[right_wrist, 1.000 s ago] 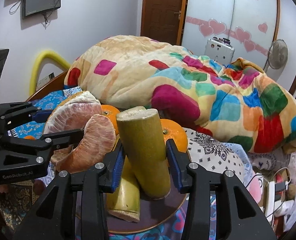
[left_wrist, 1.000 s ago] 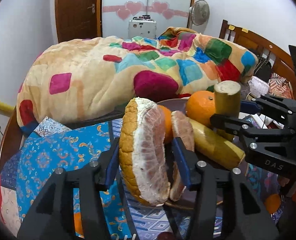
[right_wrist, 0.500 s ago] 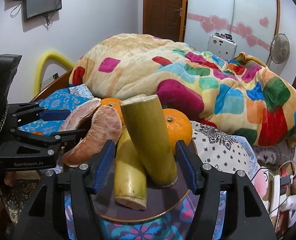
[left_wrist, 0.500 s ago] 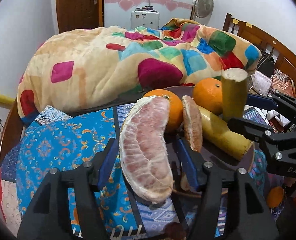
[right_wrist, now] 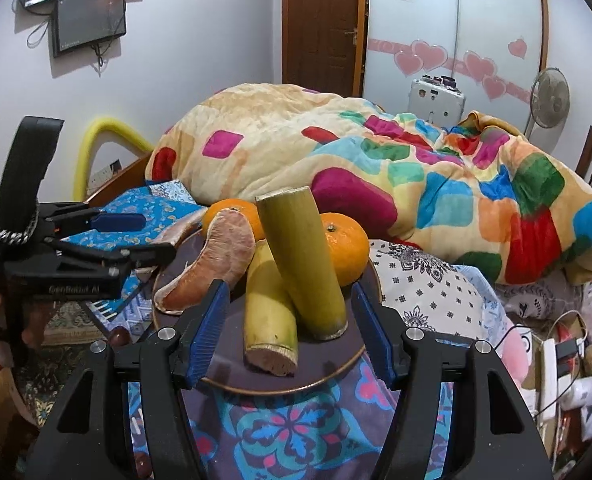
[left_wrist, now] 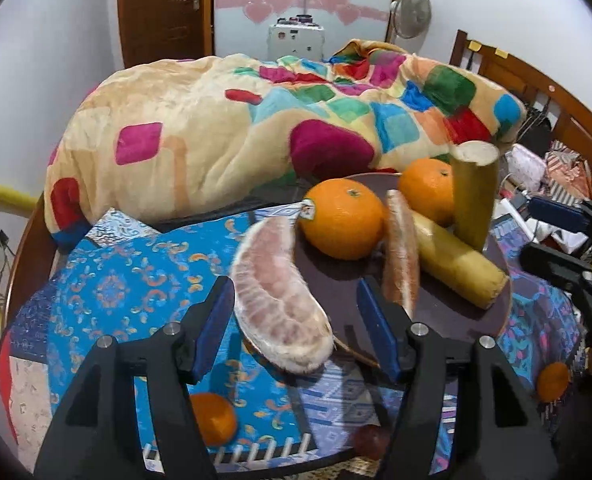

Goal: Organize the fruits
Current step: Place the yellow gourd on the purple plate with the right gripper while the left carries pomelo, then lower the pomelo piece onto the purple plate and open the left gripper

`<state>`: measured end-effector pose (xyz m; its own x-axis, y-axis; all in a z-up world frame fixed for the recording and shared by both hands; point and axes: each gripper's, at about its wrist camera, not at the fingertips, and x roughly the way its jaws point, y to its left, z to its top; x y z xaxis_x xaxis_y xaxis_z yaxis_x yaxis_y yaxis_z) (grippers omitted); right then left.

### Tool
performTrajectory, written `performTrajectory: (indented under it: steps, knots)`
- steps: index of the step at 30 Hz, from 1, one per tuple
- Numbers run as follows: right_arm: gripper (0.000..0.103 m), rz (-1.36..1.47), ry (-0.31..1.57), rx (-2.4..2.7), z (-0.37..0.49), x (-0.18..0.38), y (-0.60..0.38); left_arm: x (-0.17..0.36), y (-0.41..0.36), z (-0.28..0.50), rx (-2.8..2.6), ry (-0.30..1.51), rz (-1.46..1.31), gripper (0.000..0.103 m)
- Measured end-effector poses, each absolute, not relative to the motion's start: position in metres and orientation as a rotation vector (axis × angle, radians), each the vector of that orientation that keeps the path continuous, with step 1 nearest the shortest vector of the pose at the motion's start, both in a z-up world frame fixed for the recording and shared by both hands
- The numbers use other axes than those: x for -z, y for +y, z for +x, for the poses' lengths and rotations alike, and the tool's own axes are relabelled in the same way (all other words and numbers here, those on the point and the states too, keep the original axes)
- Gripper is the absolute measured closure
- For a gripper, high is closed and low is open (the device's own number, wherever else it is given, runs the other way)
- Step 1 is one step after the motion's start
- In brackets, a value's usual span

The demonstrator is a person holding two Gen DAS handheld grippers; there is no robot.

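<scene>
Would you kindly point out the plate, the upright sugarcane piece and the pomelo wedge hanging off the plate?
plate (right_wrist: pixel 337 368), right wrist view, front rim.
upright sugarcane piece (right_wrist: pixel 301 256), right wrist view, mid-stalk.
pomelo wedge (left_wrist: pixel 278 296), left wrist view, pink flesh.

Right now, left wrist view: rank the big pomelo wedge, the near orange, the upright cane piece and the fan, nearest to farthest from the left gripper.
1. Big pomelo wedge: between the left gripper's open jaws, on the plate's left edge.
2. Near orange: behind it, on the plate.
3. Upright cane piece: far right of the plate.
4. Fan: back wall.
</scene>
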<state>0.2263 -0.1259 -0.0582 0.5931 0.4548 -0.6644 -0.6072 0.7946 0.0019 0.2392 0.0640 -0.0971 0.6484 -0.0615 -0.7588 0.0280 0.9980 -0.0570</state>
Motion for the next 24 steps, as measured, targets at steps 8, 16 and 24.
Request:
performTrajectory:
  steps: [8, 16, 24]
  knots:
    - [0.043, -0.222, 0.692, -0.623, 0.227, 0.065, -0.133, 0.111, 0.072, 0.258, 0.002, 0.928, -0.007, 0.052]
    - [0.043, -0.203, 0.716, -0.627, 0.229, 0.074, -0.144, 0.111, 0.074, 0.255, 0.014, 0.948, 0.014, 0.054]
    - [0.043, -0.191, 0.718, -0.642, 0.225, 0.078, -0.149, 0.12, 0.087, 0.255, 0.006, 1.009, 0.01, 0.058]
